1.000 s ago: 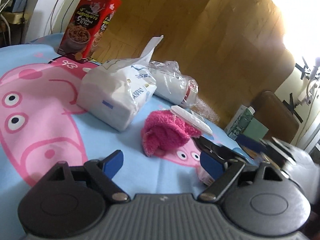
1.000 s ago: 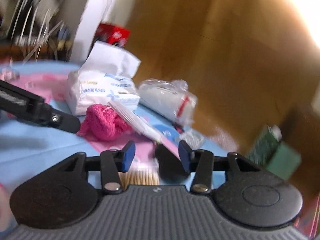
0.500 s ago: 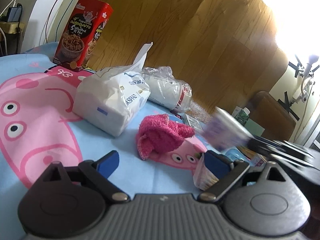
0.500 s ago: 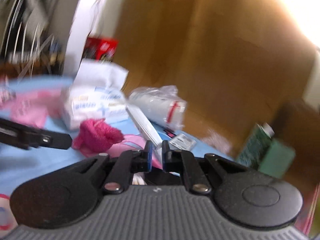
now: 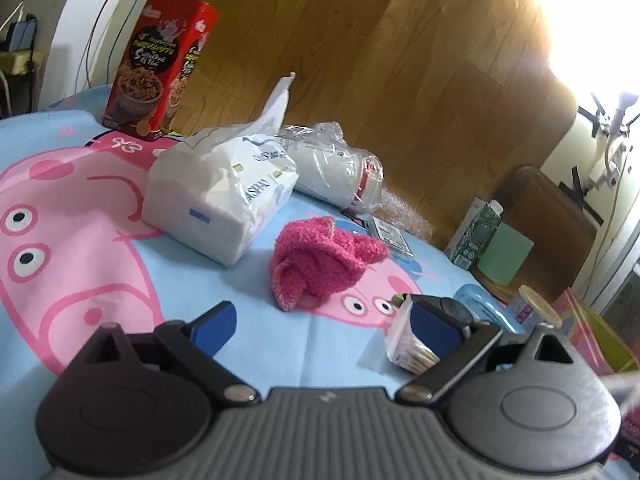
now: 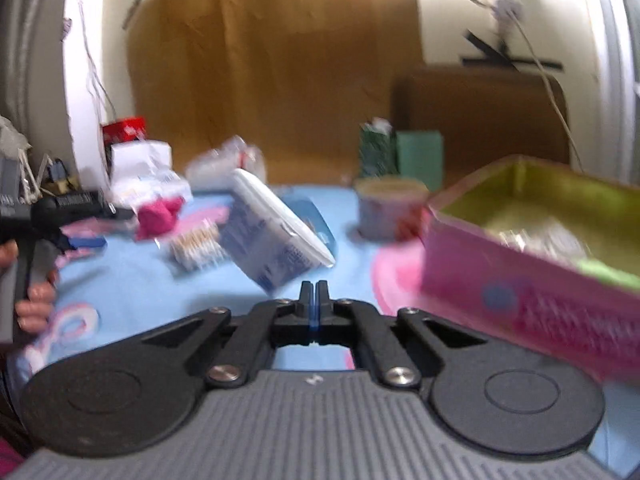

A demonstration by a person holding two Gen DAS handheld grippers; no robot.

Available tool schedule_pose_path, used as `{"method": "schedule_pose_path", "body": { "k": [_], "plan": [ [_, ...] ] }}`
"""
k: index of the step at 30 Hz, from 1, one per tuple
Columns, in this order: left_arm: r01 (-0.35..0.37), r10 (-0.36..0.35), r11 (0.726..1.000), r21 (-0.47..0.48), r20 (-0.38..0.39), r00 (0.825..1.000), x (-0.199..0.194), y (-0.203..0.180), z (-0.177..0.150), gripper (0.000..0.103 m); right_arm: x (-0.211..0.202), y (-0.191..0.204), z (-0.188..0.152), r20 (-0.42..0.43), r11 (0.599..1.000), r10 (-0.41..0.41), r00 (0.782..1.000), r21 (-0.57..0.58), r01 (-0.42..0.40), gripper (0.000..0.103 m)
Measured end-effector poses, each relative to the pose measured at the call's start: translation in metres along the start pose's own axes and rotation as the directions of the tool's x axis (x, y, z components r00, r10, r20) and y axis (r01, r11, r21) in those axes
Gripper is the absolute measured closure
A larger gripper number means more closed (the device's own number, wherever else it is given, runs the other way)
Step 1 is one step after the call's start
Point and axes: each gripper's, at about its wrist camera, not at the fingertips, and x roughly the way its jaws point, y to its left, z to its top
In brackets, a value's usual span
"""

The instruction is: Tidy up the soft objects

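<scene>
**Soft things on the blanket, pink tin at the right edge**

Spread over everything: a light-blue cartoon-pig blanket (image 5: 80,360). At its far left corner, upright, a red cereal box (image 5: 160,68). Just right of that, toward the far edge, a white tissue pack (image 5: 218,196) with one sheet poking up from the slot. Lying on its side just beside the pack, a clear plastic bag (image 5: 336,172) with a white roll inside. Nearer the middle, a crumpled pink sock (image 5: 320,266), apart from both grippers. Low over the near edge, the left gripper (image 5: 320,322), fingers wide apart, nothing between them. By its right finger, a clear packet of cotton swabs (image 5: 408,344), sticks showing through the wrapper. In the right wrist view, blurred: the right gripper (image 6: 315,300), fingers pressed together; whether pinching the tilted white packet with blue print (image 6: 272,232) just ahead, cannot tell. Farther right, a small round tub (image 6: 390,208), lid on. At the right edge, an open pink tin (image 6: 520,272), yellow-green inside, with pale and green things in it, too smeared to name.
</scene>
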Motion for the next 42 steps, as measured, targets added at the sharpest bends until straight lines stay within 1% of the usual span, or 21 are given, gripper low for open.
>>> {"method": "schedule_pose_path", "body": {
  "k": [3,4,8,10,11,13,14,16,18,21,24,26,28,30,32,35,37,38,39,40,42],
  "plan": [
    [-0.015,0.015,0.999,0.041,0.005,1.0,-0.003,-0.008,-0.003,0.006,0.001,-0.006,-0.009,-0.039,0.999,-0.029,0.999,0.022,0.03,0.096],
    [-0.02,0.02,0.998,0.059,0.008,1.0,-0.004,-0.011,-0.004,0.005,0.0,-0.007,-0.01,-0.037,0.999,-0.046,0.998,0.025,0.047,0.095],
    [-0.019,0.017,0.994,0.112,0.019,1.0,-0.01,-0.021,-0.008,0.005,-0.004,-0.003,-0.008,0.0,1.0,-0.022,1.0,0.011,0.022,0.089],
    [-0.025,0.021,0.99,0.138,0.03,0.999,-0.012,-0.026,-0.011,0.005,-0.006,-0.002,-0.009,0.012,1.0,-0.03,0.999,-0.007,0.03,0.079],
    [-0.028,0.023,0.989,0.148,0.032,0.999,-0.012,-0.028,-0.011,0.005,-0.006,-0.001,-0.01,0.016,0.999,-0.032,0.999,-0.009,0.032,0.076],
    [-0.031,0.026,0.986,0.162,0.029,0.999,-0.011,-0.031,-0.012,0.005,-0.009,-0.003,-0.013,0.021,0.999,-0.034,0.999,0.003,0.034,0.07],
    [-0.029,0.025,0.985,0.168,0.026,0.999,-0.011,-0.032,-0.012,0.005,-0.01,-0.004,-0.013,0.021,0.999,-0.034,0.999,0.012,0.033,0.068],
    [-0.022,0.019,0.984,0.176,0.02,1.0,-0.01,-0.033,-0.012,0.005,-0.009,-0.005,-0.014,0.017,0.999,-0.029,0.999,0.032,0.028,0.06],
    [-0.014,0.011,0.983,0.183,0.018,1.0,-0.01,-0.033,-0.013,0.005,-0.004,-0.006,-0.015,-0.014,0.998,0.004,1.0,0.058,-0.003,0.059],
    [-0.007,0.003,0.982,0.188,0.019,1.0,-0.01,-0.034,-0.013,0.005,0.009,0.001,-0.02,-0.098,0.995,0.07,0.993,0.071,-0.064,0.058],
    [0.003,-0.006,0.983,0.185,0.016,1.0,-0.01,-0.033,-0.012,0.005,0.013,0.018,-0.022,-0.094,0.99,0.129,0.987,0.068,-0.123,0.057],
    [0.009,-0.012,0.983,0.181,0.014,1.0,-0.01,-0.032,-0.012,0.005,0.014,0.033,-0.022,-0.101,0.981,0.194,0.976,0.036,-0.191,0.057],
    [0.019,-0.022,0.984,0.176,0.013,1.0,-0.01,-0.031,-0.012,0.005,0.013,0.049,-0.024,-0.112,0.963,0.268,0.957,-0.002,-0.27,0.057],
    [0.027,-0.029,0.985,0.169,0.01,1.0,-0.01,-0.029,-0.012,0.005,0.01,0.059,-0.024,-0.116,0.948,0.305,0.945,-0.056,-0.313,0.057],
    [0.036,-0.037,0.986,0.165,0.006,0.999,-0.009,-0.027,-0.01,0.005,0.006,0.061,-0.023,-0.11,0.946,0.302,0.947,-0.089,-0.312,0.057],
    [0.048,-0.047,0.986,0.159,-0.005,0.999,-0.008,-0.027,-0.01,0.005,0.003,0.05,-0.02,-0.089,0.962,0.255,0.963,-0.08,-0.262,0.053],
    [0.069,-0.065,0.986,0.151,-0.032,0.997,-0.006,-0.026,-0.009,0.004,0.003,0.038,-0.018,-0.073,0.974,0.215,0.974,-0.052,-0.219,0.04],
    [0.104,-0.095,0.986,0.134,-0.072,0.993,-0.005,-0.025,-0.009,0.004,0.003,0.033,-0.016,-0.065,0.98,0.193,0.979,-0.036,-0.196,0.036],
    [0.151,-0.138,0.983,0.106,-0.12,0.983,-0.003,-0.023,-0.01,0.004,0.003,0.028,-0.015,-0.062,0.983,0.179,0.982,-0.026,-0.181,0.025],
    [0.202,-0.189,0.977,0.07,-0.162,0.969,-0.003,-0.02,-0.011,0.004,0.004,0.024,-0.013,-0.062,0.985,0.168,0.984,-0.016,-0.169,0.012],
    [0.277,-0.269,0.961,0.011,-0.211,0.94,-0.007,-0.019,-0.015,0.004,0.008,0.019,-0.01,-0.073,0.984,0.178,0.981,-0.011,-0.179,0.004]
  ]
}}
